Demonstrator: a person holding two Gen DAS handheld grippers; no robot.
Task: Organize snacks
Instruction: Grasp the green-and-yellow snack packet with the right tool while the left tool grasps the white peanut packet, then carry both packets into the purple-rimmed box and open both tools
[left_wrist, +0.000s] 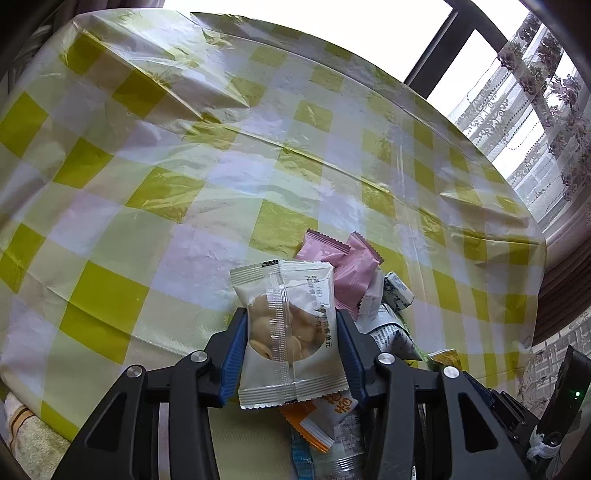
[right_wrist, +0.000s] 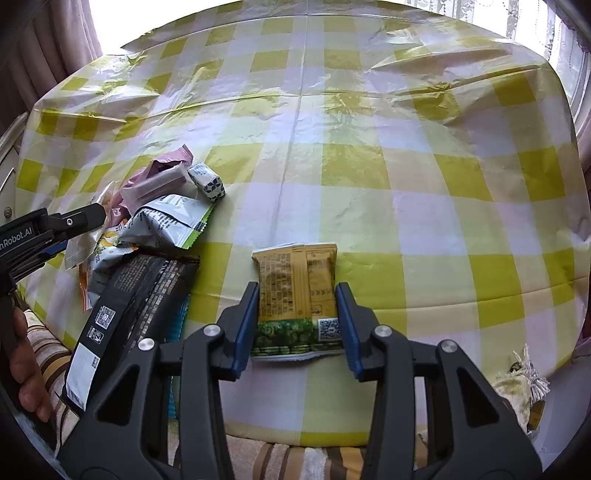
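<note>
Careful: your left tongs (left_wrist: 291, 328) are pinching the white biscuit packet (left_wrist: 286, 328); your right tongs (right_wrist: 295, 317) are pinching the yellow snack packet (right_wrist: 297, 291); squeezing harder is risking crushed biscuits.

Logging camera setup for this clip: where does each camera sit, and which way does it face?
Left wrist: on the left gripper, looking down along its fingers at a held biscuit packet above the snack pile.
Right wrist: on the right gripper, facing down at a yellow-green packet; a hand shows.
Shared: checked tablecloth, pink packets.
</note>
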